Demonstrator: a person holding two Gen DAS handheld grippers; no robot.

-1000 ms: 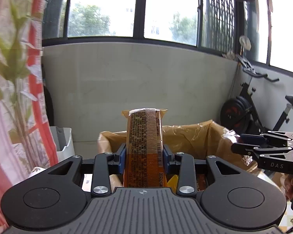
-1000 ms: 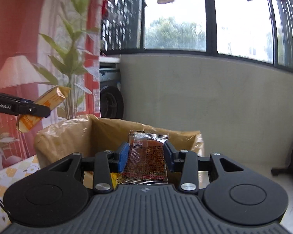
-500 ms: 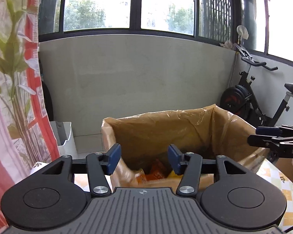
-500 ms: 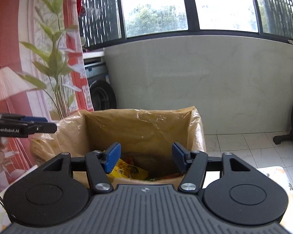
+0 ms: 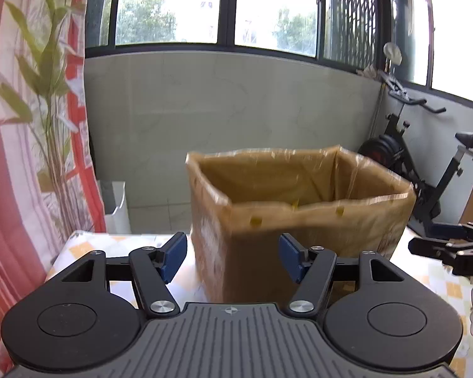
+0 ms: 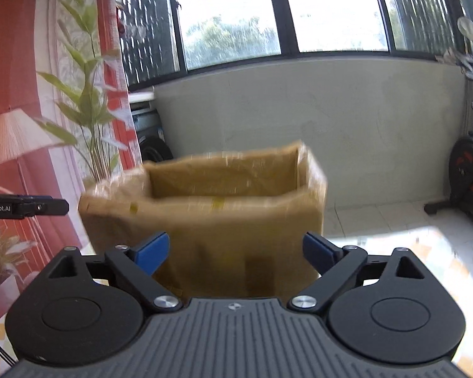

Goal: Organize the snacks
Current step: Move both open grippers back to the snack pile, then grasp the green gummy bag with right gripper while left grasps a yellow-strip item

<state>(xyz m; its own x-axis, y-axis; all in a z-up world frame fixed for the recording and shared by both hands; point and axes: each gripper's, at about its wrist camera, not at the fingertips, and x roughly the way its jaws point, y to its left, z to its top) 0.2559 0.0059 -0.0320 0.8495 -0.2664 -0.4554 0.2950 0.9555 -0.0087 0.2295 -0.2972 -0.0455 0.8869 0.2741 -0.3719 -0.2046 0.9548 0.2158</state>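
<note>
A cardboard box [image 5: 299, 208] lined with thin plastic stands on the checked tablecloth [image 5: 116, 245], just beyond both claws. No snacks are visible now. Such packets would likely be light, crinkly and slippery, best pinched across the flat middle. Left gripper [image 5: 231, 258] and right gripper [image 6: 235, 252] gape, empty.

Left gripper [image 5: 232, 256]: jaws spread wide, nothing between the blue pads [image 5: 174, 255], level and pointing forward. Right gripper [image 6: 236, 252]: jaws likewise wide apart, nothing held, level. Each gripper's tip shows at the edge of the other's view, side by side, apart.
</note>
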